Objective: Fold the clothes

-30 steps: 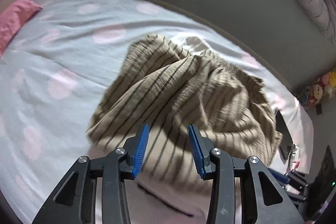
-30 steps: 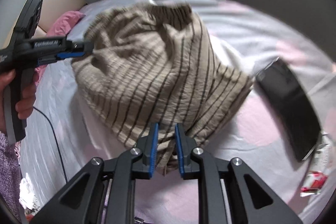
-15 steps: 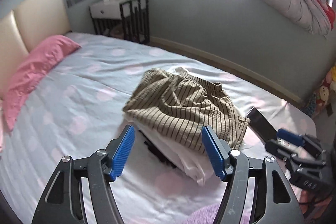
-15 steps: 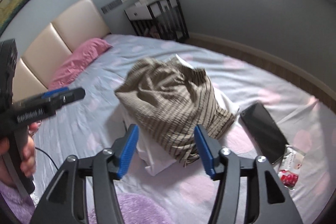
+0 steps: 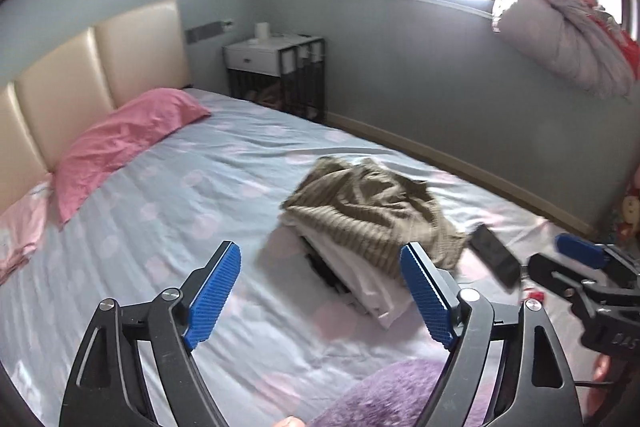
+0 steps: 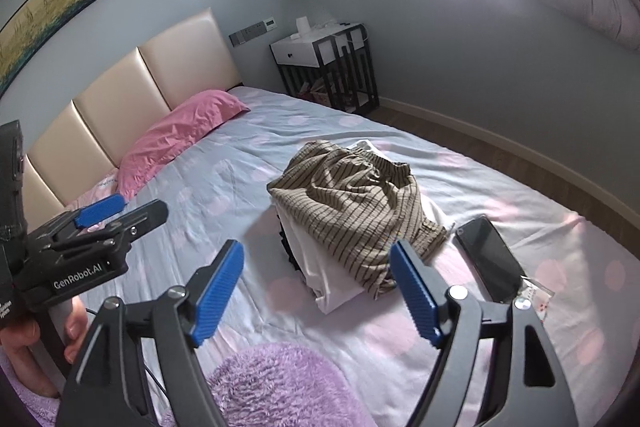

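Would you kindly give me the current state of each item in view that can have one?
left gripper: open, empty, above the bed.
right gripper: open, empty.
striped garment: crumpled, lying on top of the stack.
white folded garment: folded, under the striped one.
phone: screen dark, flat on the bed sheet.
pink pillow: lying by the headboard.

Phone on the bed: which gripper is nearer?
Right. The right gripper sits just beside the phone, open. The left gripper is across the striped garment, also open.
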The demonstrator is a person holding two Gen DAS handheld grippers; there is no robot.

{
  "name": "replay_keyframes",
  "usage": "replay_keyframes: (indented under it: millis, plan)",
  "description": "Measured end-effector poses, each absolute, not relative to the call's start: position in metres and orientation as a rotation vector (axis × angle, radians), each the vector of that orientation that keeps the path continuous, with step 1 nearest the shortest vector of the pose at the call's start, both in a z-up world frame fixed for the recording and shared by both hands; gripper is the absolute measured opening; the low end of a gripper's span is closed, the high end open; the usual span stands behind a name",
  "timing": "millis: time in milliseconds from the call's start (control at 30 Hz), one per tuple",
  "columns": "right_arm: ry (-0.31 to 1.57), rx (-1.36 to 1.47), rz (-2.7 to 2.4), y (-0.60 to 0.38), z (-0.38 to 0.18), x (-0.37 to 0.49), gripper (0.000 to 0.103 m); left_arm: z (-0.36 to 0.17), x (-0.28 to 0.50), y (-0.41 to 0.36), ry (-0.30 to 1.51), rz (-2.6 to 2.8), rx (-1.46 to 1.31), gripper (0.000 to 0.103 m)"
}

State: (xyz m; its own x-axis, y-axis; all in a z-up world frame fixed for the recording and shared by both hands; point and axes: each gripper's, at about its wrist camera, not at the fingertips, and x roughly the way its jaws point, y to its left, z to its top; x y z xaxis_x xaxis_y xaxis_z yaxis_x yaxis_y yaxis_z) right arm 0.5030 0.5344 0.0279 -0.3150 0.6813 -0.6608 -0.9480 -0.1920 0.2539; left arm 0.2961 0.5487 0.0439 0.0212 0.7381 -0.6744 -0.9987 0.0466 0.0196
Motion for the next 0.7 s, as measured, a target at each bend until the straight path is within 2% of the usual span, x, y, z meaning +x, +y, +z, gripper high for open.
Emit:
replay_keyframes:
  millis: [133,367,400,433,467,700]
  plan:
    - [0.699,-0.491,1.720,0.519,0.021,0.498,0.076,0.028,0.293,0.530,0.594,1.508,-0.554,0.088]
    - [0.747,-0.461,1.683,0.504,-0.012,0.500,0.076,-0.014,0.296,0.510,0.600,1.512,-0.604,0.089]
    - [0.751,-0.466,1.682,0.502,-0.016,0.500,0.076,-0.016,0.298,0.509,0.604,1.505,-0.608,0.091]
    - [0.748,-0.478,1.676,0.502,-0.019,0.499,0.075,-0.019,0.300,0.508,0.607,1.498,-0.611,0.100]
    - [0.754,-0.490,1.676,0.501,-0.024,0.499,0.075,-0.022,0.301,0.508,0.611,1.491,-0.615,0.103]
    - [0.822,-0.502,1.673,0.500,-0.039,0.498,0.075,-0.036,0.311,0.504,0.629,1.455,-0.636,0.103]
